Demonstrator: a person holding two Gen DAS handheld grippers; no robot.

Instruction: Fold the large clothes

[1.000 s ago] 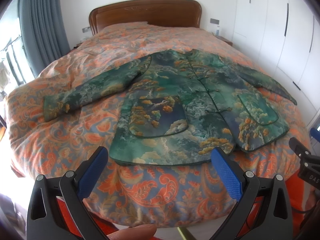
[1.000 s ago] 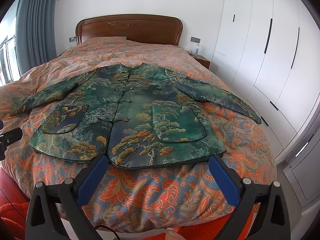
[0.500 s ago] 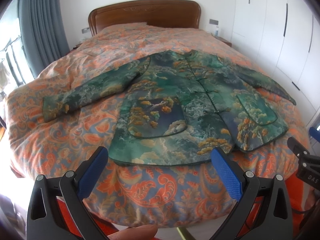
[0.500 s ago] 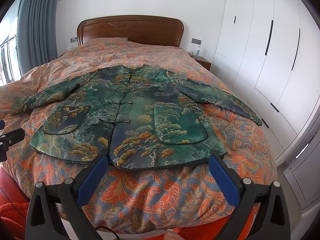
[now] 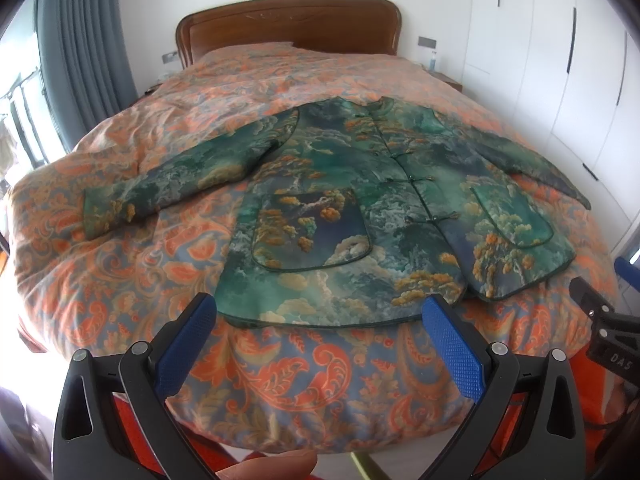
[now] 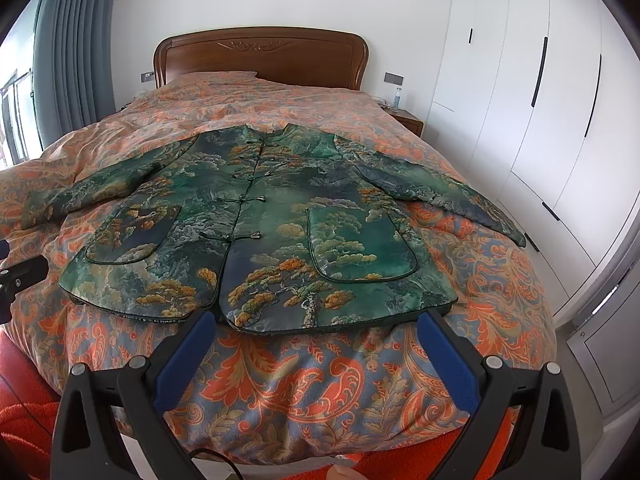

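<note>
A green patterned jacket (image 5: 360, 200) with knot buttons and two front pockets lies flat, face up, on the bed, sleeves spread to both sides; it also shows in the right wrist view (image 6: 272, 232). My left gripper (image 5: 320, 312) is open and empty, just short of the jacket's hem near its left half. My right gripper (image 6: 316, 328) is open and empty, just short of the hem near its right half. Each gripper's tip shows at the edge of the other's view.
The bed has an orange paisley duvet (image 5: 280, 368) and a wooden headboard (image 6: 260, 56). White wardrobes (image 6: 540, 100) line the right wall with a narrow aisle beside the bed. Grey curtains (image 5: 84, 48) hang at the left. A nightstand (image 6: 408, 120) holds a small bottle.
Both grippers have dipped slightly toward the jacket's hem; the jacket has not moved and both stay open.
</note>
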